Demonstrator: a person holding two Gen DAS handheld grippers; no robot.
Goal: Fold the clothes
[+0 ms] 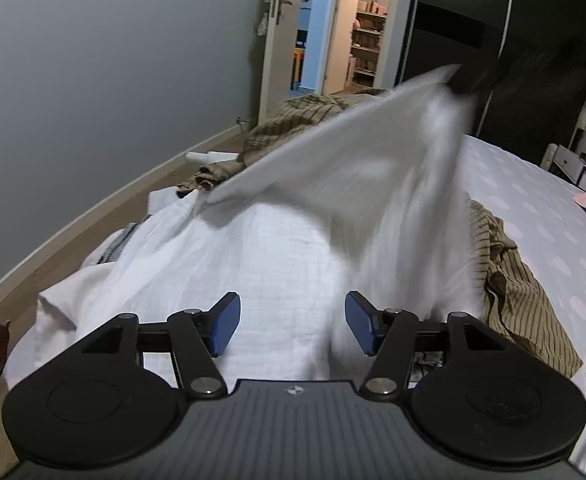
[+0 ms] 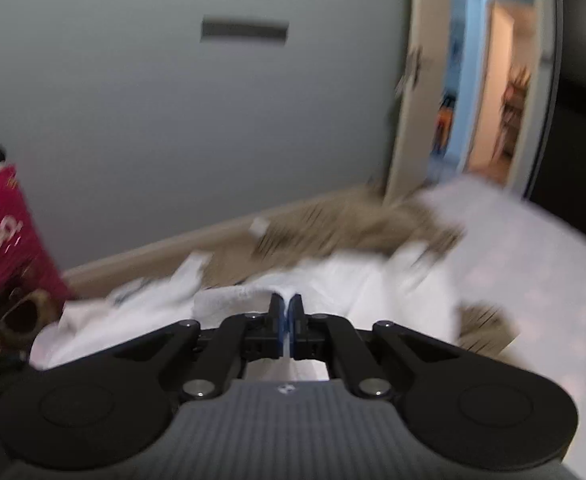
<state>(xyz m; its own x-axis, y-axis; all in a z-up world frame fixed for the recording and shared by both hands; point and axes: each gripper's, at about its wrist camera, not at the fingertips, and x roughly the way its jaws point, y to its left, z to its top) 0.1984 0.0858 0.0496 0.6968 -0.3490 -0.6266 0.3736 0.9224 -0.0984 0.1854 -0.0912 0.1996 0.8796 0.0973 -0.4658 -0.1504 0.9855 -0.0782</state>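
Observation:
A white garment [image 1: 253, 248] lies spread on the bed, one part lifted high toward the upper right and blurred. My left gripper [image 1: 293, 322] hovers open just above the flat part of the cloth, nothing between its blue pads [image 1: 225, 326]. In the left wrist view a dark blurred shape [image 1: 513, 68], probably my right gripper, holds the raised corner. In the right wrist view my right gripper [image 2: 286, 312] is shut on a fold of the white garment [image 2: 333, 280], which trails down to the bed.
A brown striped garment [image 1: 525, 296] lies bunched on the dotted bedsheet [image 1: 553, 208] to the right and behind. A grey wall [image 1: 113, 80] and wooden floor run along the left. An open door [image 1: 325, 28] stands beyond. A pink printed item [image 2: 9, 240] is at the left.

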